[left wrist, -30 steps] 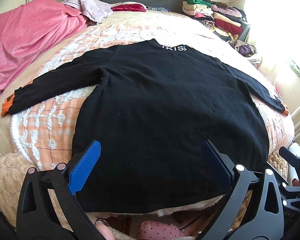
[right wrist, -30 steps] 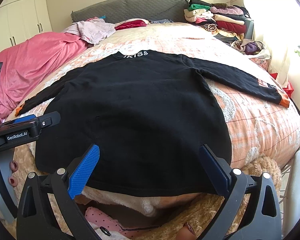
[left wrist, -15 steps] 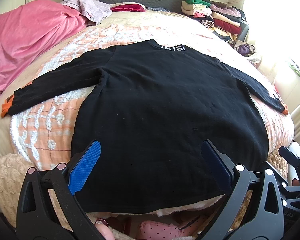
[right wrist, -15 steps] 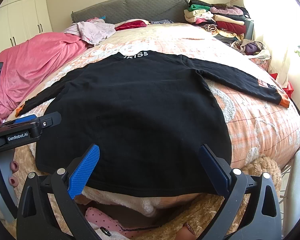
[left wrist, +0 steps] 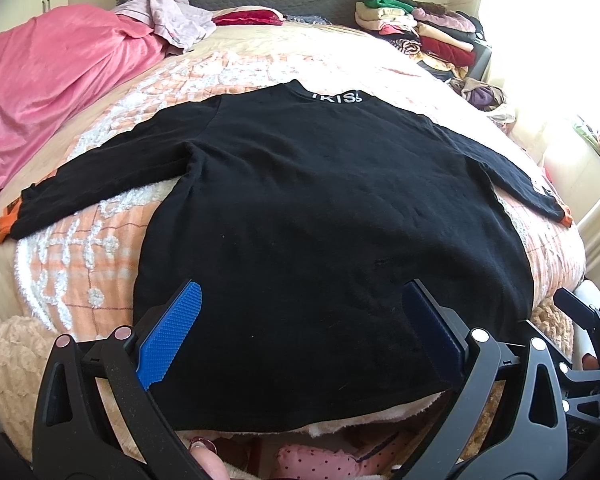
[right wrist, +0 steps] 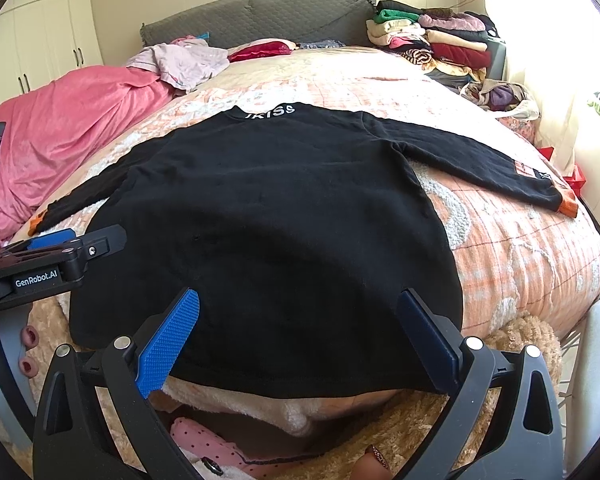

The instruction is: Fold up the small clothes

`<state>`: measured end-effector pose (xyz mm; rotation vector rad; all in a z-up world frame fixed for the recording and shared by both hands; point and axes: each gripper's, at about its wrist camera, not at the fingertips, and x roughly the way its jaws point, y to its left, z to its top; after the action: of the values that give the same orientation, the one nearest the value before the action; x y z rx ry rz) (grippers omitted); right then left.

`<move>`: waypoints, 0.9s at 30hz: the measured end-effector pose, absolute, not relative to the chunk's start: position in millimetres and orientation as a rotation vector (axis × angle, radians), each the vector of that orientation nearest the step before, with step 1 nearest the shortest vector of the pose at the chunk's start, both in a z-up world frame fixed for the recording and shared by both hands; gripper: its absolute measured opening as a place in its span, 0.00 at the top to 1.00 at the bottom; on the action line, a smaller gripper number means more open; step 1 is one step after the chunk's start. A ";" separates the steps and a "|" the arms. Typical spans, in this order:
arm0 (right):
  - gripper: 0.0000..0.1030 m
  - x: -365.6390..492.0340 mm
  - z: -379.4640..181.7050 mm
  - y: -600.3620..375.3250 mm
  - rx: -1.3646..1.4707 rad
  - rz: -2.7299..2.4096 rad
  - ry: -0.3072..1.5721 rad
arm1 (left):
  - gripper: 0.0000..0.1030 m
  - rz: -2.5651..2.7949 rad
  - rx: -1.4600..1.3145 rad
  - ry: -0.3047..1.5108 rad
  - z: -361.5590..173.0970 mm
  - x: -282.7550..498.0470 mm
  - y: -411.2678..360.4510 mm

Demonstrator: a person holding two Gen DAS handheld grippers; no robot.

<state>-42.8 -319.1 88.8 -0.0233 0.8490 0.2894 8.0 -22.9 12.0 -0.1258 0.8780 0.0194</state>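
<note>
A black long-sleeved top (left wrist: 324,216) lies spread flat on the bed (left wrist: 100,280), its long axis running from the hem at 6 o'clock up to the lettered collar (left wrist: 337,98) at 12 o'clock, sleeves stretched out toward 9 and 3 o'clock. Both tools hang just short of the hem, pointing along that axis. The left hand-held gripper (left wrist: 300,328) stands over the hem's left half, so it looks nearer the left sleeve (left wrist: 112,176); the right hand-held gripper (right wrist: 298,332) sits over the right half, nearer the right sleeve (right wrist: 480,160). Each has its jaws spread wide and holds nothing; whether the blue pads (left wrist: 170,338) brush the cloth cannot be told. Folding seems not yet begun, and the first pinch would likely be at a hem corner or a sleeve
</note>
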 end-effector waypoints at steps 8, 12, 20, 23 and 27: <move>0.04 -33.8 92.5 -320.0 -0.012 0.282 0.850 | 0.08 0.004 -0.130 0.880 9.3 15.3 -23.1; 0.04 -27.1 97.0 -319.8 -0.010 0.278 0.840 | 0.08 -0.002 -0.138 0.882 9.8 22.6 -22.9; 0.04 -12.7 101.3 -323.2 0.010 0.272 0.839 | 0.08 -0.014 -0.140 0.875 13.9 39.4 -23.6; 0.04 -6.5 102.9 -326.6 0.025 0.270 0.839 | 0.08 -0.019 -0.144 0.878 15.0 48.8 -23.0; 0.04 5.0 105.2 -333.8 0.057 0.267 0.839 | 0.08 -0.022 -0.138 0.877 19.4 60.9 -22.8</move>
<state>5.0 -333.8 105.2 0.0571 0.8393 0.2675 60.9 -22.8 19.4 -0.1380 0.8765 -0.0220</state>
